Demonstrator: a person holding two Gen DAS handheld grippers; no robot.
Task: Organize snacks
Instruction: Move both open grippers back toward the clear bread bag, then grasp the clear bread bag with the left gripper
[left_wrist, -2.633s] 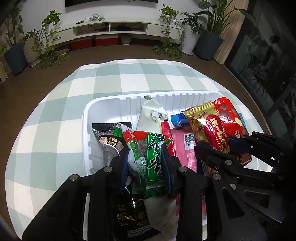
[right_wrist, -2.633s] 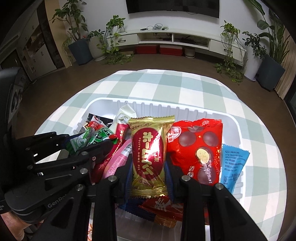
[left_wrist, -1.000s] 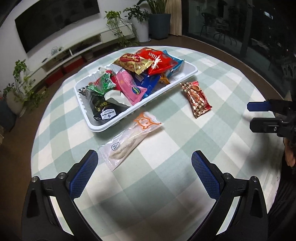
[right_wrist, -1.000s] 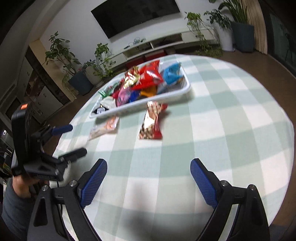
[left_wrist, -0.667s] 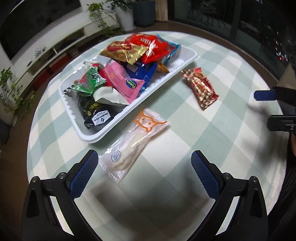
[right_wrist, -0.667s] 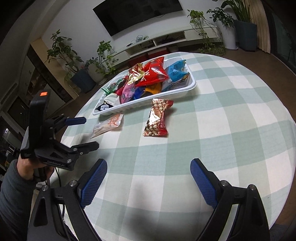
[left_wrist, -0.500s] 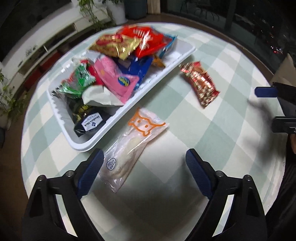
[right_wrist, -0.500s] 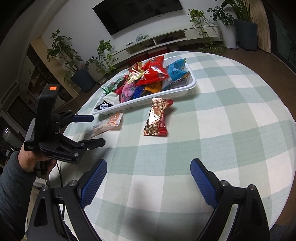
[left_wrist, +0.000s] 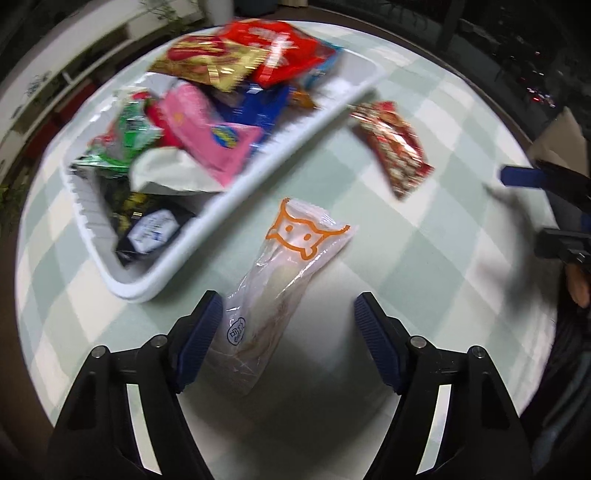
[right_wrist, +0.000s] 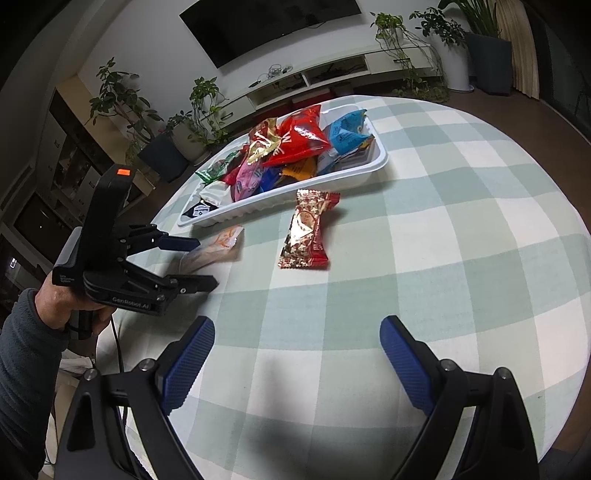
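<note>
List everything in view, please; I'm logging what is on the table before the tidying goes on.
white tray: one, white, far side of the table, piled with snack packets in red, gold, pink, blue, green, black and white; exact count unclear
clear packet: one, transparent with an orange cat face, on the cloth beside the tray's near edge
red-and-gold packet: one, on the cloth in front of the tray
tablecloth: one, green-and-white check, covers the round table
potted plants: several, green, along the far wall
television: one, black, on the wall
left gripper: black, blue pads, jaws just been closing, either side of the clear packet's near end
right gripper: jaws open, empty
</note>
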